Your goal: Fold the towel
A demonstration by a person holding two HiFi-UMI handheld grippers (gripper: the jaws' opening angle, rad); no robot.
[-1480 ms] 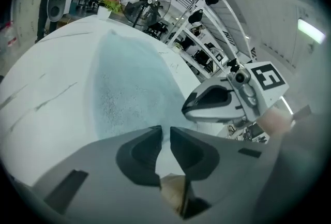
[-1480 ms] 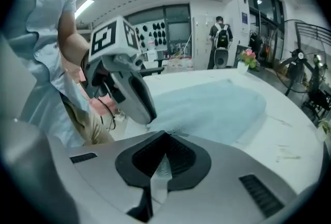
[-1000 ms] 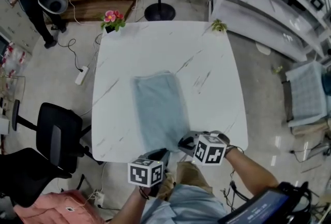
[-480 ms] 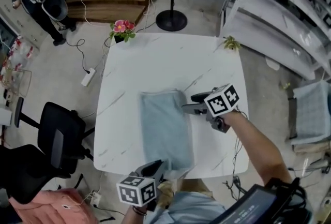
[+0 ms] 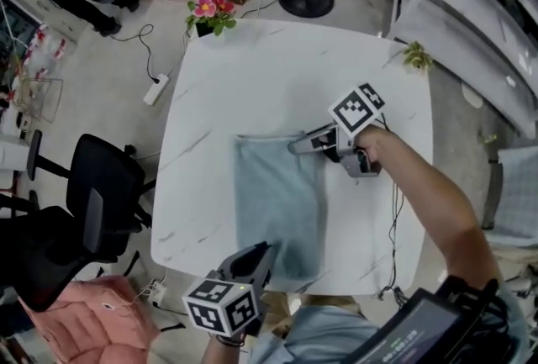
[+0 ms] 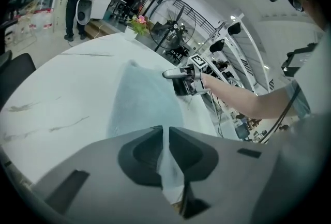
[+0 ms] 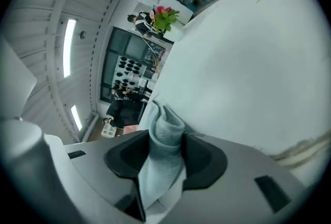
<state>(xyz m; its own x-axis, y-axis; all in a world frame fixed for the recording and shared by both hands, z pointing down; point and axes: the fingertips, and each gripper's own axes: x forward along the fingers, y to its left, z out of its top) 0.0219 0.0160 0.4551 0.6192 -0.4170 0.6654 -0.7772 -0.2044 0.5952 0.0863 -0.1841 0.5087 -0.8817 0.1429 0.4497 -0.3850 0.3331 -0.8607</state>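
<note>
On the white table (image 5: 252, 68) the towel (image 5: 277, 203) lies as a long narrow strip, flat for most of its length. Its far edge sits about mid-table and its near end reaches the table's near edge, just in front of me.

My left claw (image 5: 256, 257) is at the near end, by the towel's left corner. It points down and away from me. Its jaws are narrow, pinched on a thin edge of cloth that runs up between the pads (image 6: 150, 153) and out onto the table.

My right claw (image 5: 301, 144) is across the table at the towel's far right corner, reaching in from the right with its jaws pointing left along the far edge. It stands wide and its jaws have just begun closing. A bunched fold of towel stands up between them and fills the gap from pad to pad. I cannot tell how hard they press on it. The cloth past that corner lies smooth on the marble.

A pot of pink flowers (image 5: 210, 13) stands at the table's far left corner and a small green plant (image 5: 414, 57) at the far right corner, both well apart from the towel. A black chair (image 5: 101, 194) is just beside the table's left edge.
</note>
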